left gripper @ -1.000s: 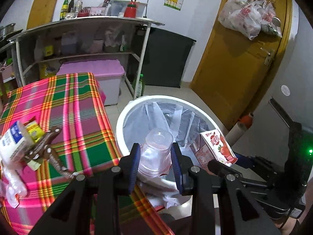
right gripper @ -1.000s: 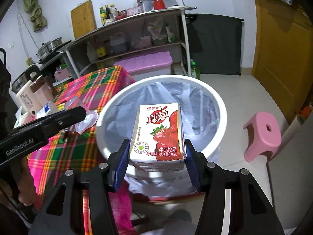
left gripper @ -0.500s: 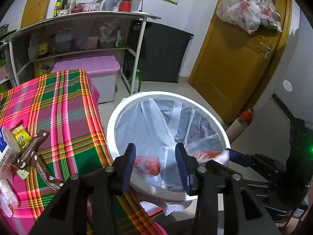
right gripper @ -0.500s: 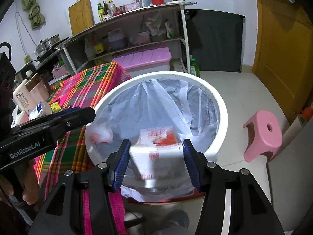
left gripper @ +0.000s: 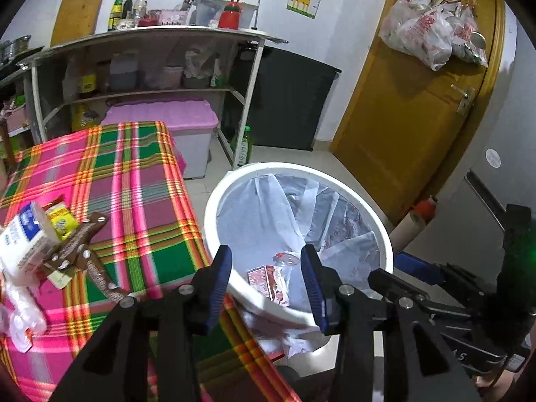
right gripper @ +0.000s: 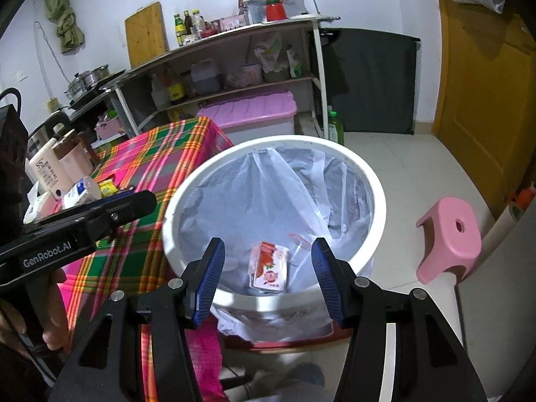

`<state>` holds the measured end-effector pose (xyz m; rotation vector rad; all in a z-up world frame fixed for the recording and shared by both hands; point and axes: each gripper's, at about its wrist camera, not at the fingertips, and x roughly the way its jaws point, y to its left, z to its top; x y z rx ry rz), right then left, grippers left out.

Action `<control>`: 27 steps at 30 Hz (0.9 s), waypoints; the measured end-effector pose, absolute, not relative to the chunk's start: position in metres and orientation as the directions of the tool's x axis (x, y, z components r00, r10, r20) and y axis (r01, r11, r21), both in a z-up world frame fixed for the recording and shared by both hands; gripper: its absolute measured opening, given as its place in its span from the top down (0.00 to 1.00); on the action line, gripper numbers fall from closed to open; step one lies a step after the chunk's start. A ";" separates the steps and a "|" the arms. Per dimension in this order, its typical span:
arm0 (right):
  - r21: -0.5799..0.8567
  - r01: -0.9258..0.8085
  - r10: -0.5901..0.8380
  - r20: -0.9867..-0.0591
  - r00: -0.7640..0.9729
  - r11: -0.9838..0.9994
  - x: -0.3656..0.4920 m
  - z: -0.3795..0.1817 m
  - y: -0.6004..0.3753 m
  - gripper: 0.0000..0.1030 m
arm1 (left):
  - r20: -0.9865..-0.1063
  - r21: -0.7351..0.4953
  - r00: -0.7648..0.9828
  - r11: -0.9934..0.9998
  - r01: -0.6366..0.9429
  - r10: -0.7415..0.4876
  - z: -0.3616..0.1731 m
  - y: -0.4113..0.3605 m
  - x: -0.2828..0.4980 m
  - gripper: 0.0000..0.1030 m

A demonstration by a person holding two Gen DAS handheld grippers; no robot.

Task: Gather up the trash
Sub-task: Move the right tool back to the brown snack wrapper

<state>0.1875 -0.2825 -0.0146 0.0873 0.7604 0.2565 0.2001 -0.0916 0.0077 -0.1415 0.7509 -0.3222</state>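
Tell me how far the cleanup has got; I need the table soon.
Done: a strawberry milk carton and a clear plastic cup lie in the white bin. In hand: nothing; the left gripper and right gripper hover open over it. Left: a small box and wrappers on the checked tablecloth.

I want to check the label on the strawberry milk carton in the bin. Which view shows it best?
The right wrist view: the carton lies unobstructed at the bin's bottom. In the left wrist view, the carton appears smaller and partly cut off by the rim.
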 end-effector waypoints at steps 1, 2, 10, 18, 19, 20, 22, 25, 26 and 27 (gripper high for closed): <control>0.169 -0.205 0.265 -0.665 0.698 0.964 0.184 -0.012 -0.281 0.47 | -0.643 -0.235 0.691 0.944 0.231 -0.329 0.010 -0.090 0.197 0.55; 0.167 -0.210 0.268 -0.661 0.701 0.963 0.182 -0.010 -0.279 0.47 | -0.640 -0.231 0.697 0.947 0.225 -0.322 0.012 -0.088 0.193 0.53; 0.166 -0.271 0.313 -0.625 0.715 0.948 0.162 0.009 -0.263 0.44 | -0.625 -0.210 0.733 0.962 0.173 -0.268 0.019 -0.069 0.166 0.51; 0.148 -0.332 0.350 -0.613 0.708 0.931 0.145 0.019 -0.242 0.43 | -0.615 -0.210 0.758 0.971 0.110 -0.219 0.019 -0.045 0.137 0.51; 0.145 -0.344 0.357 -0.614 0.704 0.928 0.143 0.020 -0.238 0.43 | -0.614 -0.212 0.760 0.972 0.104 -0.215 0.018 -0.041 0.134 0.51; 0.142 -0.351 0.361 -0.616 0.700 0.925 0.142 0.020 -0.234 0.43 | -0.612 -0.214 0.762 0.972 0.097 -0.211 0.018 -0.038 0.130 0.51; 0.140 -0.364 0.368 -0.623 0.690 0.921 0.139 0.019 -0.228 0.43 | -0.610 -0.218 0.766 0.972 0.082 -0.202 0.017 -0.031 0.123 0.51; 0.139 -0.388 0.384 -0.629 0.676 0.911 0.135 0.017 -0.217 0.43 | -0.612 -0.215 0.770 0.975 0.057 -0.180 0.015 -0.021 0.113 0.51; 0.138 -0.396 0.389 -0.629 0.673 0.908 0.133 0.017 -0.214 0.43 | -0.612 -0.211 0.772 0.976 0.049 -0.172 0.015 -0.019 0.110 0.51; 0.136 -0.402 0.393 -0.630 0.670 0.905 0.133 0.017 -0.211 0.43 | -0.613 -0.209 0.773 0.977 0.041 -0.163 0.014 -0.015 0.107 0.51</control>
